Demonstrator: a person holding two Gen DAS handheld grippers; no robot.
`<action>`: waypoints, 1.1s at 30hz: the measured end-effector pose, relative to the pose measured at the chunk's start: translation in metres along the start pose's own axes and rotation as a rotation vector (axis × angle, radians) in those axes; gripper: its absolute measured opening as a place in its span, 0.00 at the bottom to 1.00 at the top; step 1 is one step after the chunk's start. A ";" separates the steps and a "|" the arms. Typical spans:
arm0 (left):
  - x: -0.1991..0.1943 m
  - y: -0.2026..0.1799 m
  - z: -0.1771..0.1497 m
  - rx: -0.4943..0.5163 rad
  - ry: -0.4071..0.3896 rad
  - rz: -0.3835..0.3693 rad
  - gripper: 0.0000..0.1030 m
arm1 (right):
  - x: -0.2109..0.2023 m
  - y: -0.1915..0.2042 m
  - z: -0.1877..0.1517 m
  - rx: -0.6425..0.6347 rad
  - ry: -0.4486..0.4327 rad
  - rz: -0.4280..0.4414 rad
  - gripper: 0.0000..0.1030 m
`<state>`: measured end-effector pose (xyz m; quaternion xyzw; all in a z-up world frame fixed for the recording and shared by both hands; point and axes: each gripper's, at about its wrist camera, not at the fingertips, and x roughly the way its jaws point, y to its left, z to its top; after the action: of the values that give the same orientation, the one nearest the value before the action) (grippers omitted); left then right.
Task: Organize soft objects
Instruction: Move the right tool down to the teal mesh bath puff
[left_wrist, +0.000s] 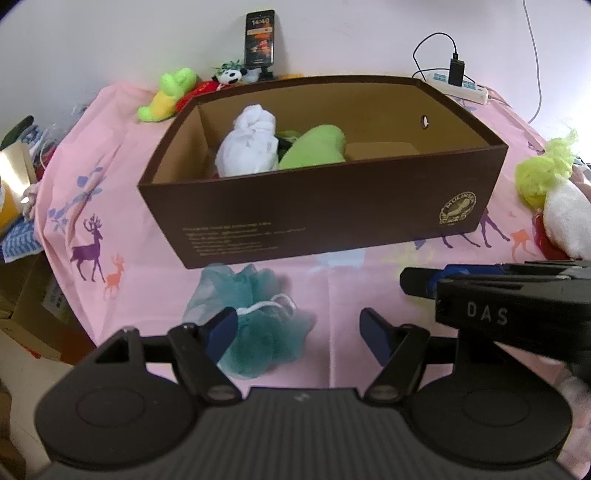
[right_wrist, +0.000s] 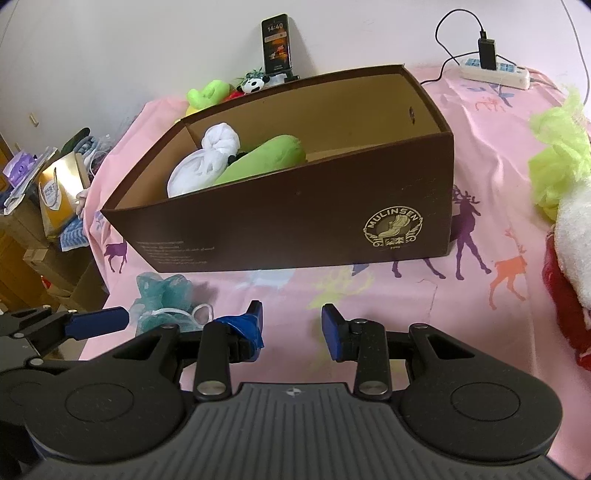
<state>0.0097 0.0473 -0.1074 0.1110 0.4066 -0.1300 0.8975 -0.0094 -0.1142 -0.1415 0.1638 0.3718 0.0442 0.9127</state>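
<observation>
Pink deer-print cloth (left_wrist: 332, 295) covers the work surface under both grippers.

Brown shoebox (left_wrist: 332, 221) sits straight ahead of both grippers, open top. Already inside, toward its left end: white cloth bundle (left_wrist: 249, 144) and green plush (left_wrist: 314, 149), touching.

Still loose: yellow-green fluffy piece (right_wrist: 557, 155) and a white plush (right_wrist: 576, 251), well off to the right of the right gripper; green frog toy (left_wrist: 166, 96) and panda toy (left_wrist: 231, 75) beyond the box's far left corner.

Teal mesh bath pouf (left_wrist: 255, 321) lies just short of the box's near wall, between the left gripper (left_wrist: 297, 328) fingers but toward the left one.

Left gripper: jaws apart, empty; the pouf overlaps the left finger in view, contact uncertain. Right gripper (right_wrist: 291, 325): jaws narrowly apart, nothing between, over bare cloth.

Risks:
- Pouf off-centre, so closing may pinch only outer mesh and it slips during lift.
- White cord loop (left_wrist: 280, 302) could snag a finger.
- Low carry could clip the near wall and push the box.
</observation>
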 end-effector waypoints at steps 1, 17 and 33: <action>-0.001 0.001 0.000 -0.002 -0.002 -0.001 0.70 | 0.001 0.000 0.000 0.002 0.004 0.002 0.18; -0.004 0.039 -0.021 -0.043 -0.045 -0.065 0.70 | 0.008 0.012 -0.001 -0.025 0.036 0.041 0.17; 0.031 0.061 -0.030 -0.115 -0.007 -0.151 0.70 | 0.024 0.027 0.000 -0.025 0.085 0.175 0.17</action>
<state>0.0283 0.1096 -0.1444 0.0277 0.4175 -0.1740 0.8914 0.0087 -0.0836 -0.1485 0.1824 0.3937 0.1353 0.8907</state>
